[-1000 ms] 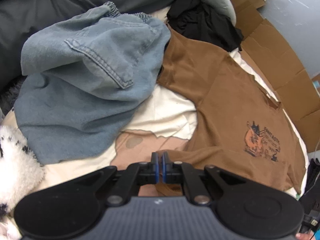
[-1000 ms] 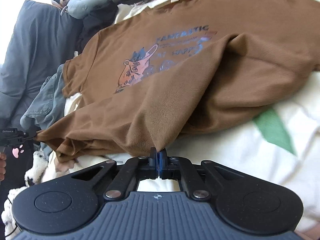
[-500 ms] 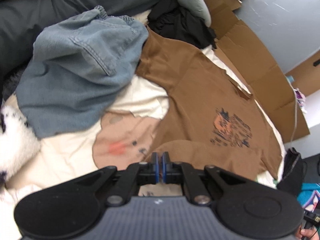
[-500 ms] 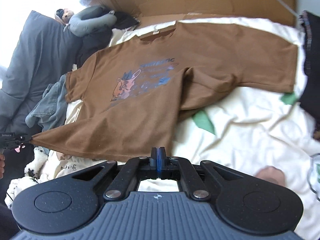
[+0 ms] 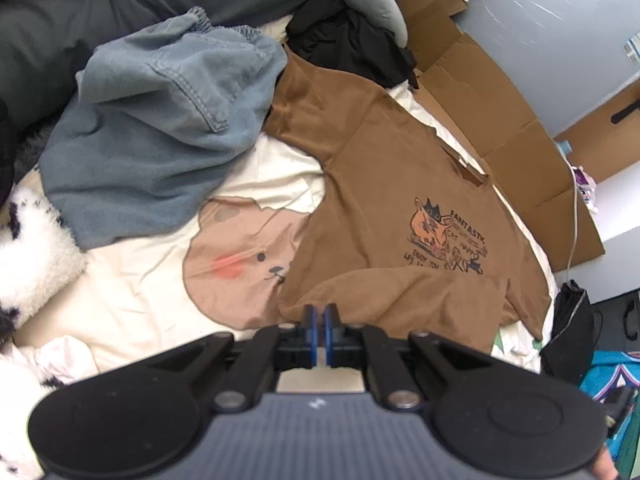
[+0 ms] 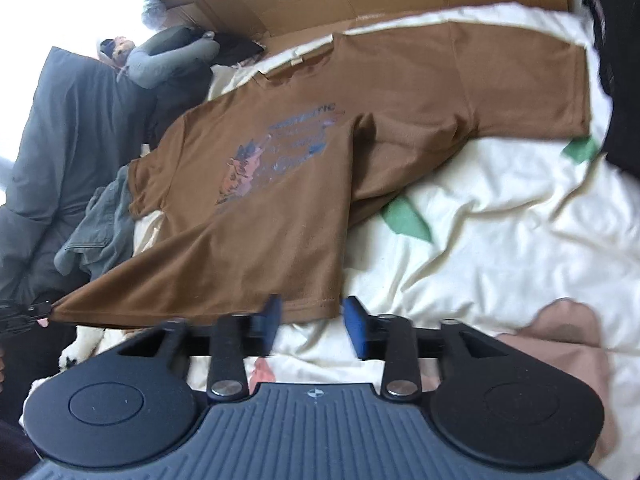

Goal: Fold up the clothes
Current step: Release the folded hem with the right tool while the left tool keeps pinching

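Note:
A brown T-shirt (image 5: 400, 184) with a cat print lies front up on the cream bedsheet (image 5: 140, 312), one bottom part folded up over its front. My left gripper (image 5: 319, 320) is shut on the shirt's hem corner. The right wrist view shows that corner pulled taut toward the left gripper (image 6: 24, 314) at the far left edge. My right gripper (image 6: 314, 318) is open, and the other hem corner of the brown T-shirt (image 6: 280, 200) rests on the sheet between its blue pads (image 6: 356, 320), apart from both.
A blue denim garment (image 5: 160, 120) is heaped at the shirt's left sleeve, with a black garment (image 5: 348, 40) and a dark grey duvet (image 5: 120, 0) behind it. Flattened cardboard (image 5: 500, 120) lines the far side. A white fluffy item (image 5: 28, 256) lies left. A black object (image 6: 616, 80) sits beyond the right sleeve.
My right gripper has opened and let the hem corner drop onto the sheet. Both grippers drew back from the shirt, stretching the bottom edge out; the left stays shut.

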